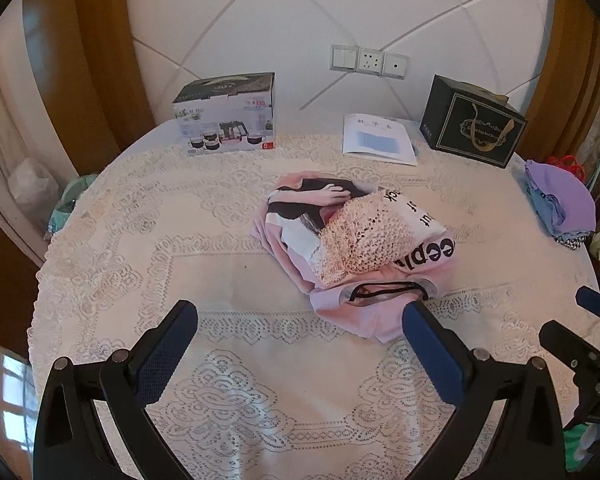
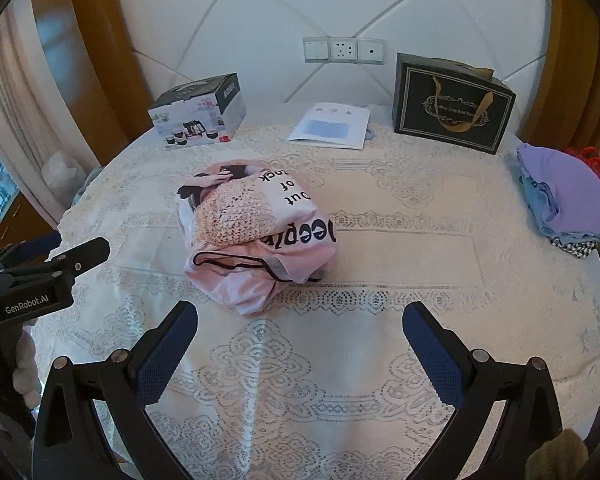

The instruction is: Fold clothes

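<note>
On the round table point(image 2: 380, 360) a crumpled shirt point(image 2: 256, 232) lies near the middle, with a tea-set box point(image 2: 198, 114) behind it to the left, a booklet point(image 2: 330, 126) and gift bag point(image 2: 452, 104) behind right, and a stack of folded clothes point(image 2: 564, 200) at the right edge.

Round tabletop point(image 1: 180, 240), lace-covered; white quilted wall panel point(image 1: 300, 20) with socket strip point(image 1: 369, 61); wooden frame point(image 1: 100, 60) upper left.

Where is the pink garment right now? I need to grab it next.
The pink garment lies crumpled mid-table on the lace tablecloth, just ahead of the open left gripper.
</note>
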Motion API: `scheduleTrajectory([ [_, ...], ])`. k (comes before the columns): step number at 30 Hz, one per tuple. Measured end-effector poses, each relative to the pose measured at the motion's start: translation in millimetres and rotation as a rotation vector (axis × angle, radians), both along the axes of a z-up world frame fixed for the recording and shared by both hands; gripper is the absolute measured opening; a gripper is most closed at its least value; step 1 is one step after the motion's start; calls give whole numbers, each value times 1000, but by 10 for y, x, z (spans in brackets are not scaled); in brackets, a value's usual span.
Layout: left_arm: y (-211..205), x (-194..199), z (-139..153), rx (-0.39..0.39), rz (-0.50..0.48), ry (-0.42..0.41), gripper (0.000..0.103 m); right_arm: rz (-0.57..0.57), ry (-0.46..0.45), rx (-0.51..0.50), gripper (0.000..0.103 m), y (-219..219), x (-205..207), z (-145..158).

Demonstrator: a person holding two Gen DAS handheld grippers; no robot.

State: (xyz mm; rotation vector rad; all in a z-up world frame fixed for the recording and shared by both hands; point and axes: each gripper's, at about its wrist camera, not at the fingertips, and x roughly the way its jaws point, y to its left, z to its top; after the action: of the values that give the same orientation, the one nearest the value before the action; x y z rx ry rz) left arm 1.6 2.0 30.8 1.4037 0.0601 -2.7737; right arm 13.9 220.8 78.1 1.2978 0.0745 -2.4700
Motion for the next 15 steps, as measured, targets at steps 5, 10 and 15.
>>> scheduleTrajectory([
  [5, 3, 0, 22, -12, 0, -3, 102, 1, 6, 15, 103, -17, 31, 29],
  [10, -3, 8, 24, -18, -3, -10, 102, -4, 0, 19, 103, -3, 13, 48],
  [15, -25, 16, 26, -20, 0, -11, 102, -1, 11, 23, 103, -16, 19, 104],
])
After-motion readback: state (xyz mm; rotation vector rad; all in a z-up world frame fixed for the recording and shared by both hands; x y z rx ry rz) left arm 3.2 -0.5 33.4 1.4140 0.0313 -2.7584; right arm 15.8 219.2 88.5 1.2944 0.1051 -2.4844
